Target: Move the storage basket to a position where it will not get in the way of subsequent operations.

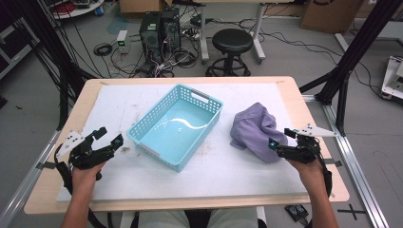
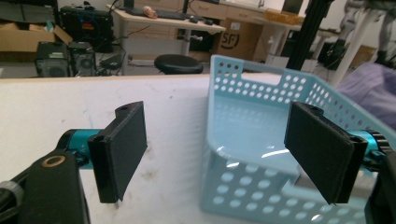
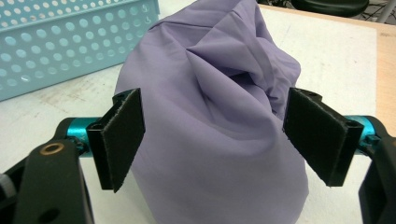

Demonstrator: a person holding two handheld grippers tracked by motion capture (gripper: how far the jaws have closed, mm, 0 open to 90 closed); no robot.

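A light blue perforated basket [image 1: 142, 124] sits empty in the middle of the white mat. A crumpled purple cloth [image 1: 254, 128] lies to its right. My right gripper [image 1: 280, 142] is open at the cloth's near right edge; in the right gripper view its pads [image 3: 122, 135] stand on either side of the cloth [image 3: 215, 116], apart from it. My left gripper [image 1: 108, 137] is open just left of the basket's near corner. In the left gripper view the basket [image 2: 252, 186] lies ahead between the wide jaws, with nothing held.
The white mat [image 1: 228, 171] covers most of a wooden table [image 1: 76, 107]. Behind the table stand a black stool [image 1: 232, 42], computer towers [image 1: 159, 28] and tangled cables. Black frame posts [image 1: 349, 52] rise at the right.
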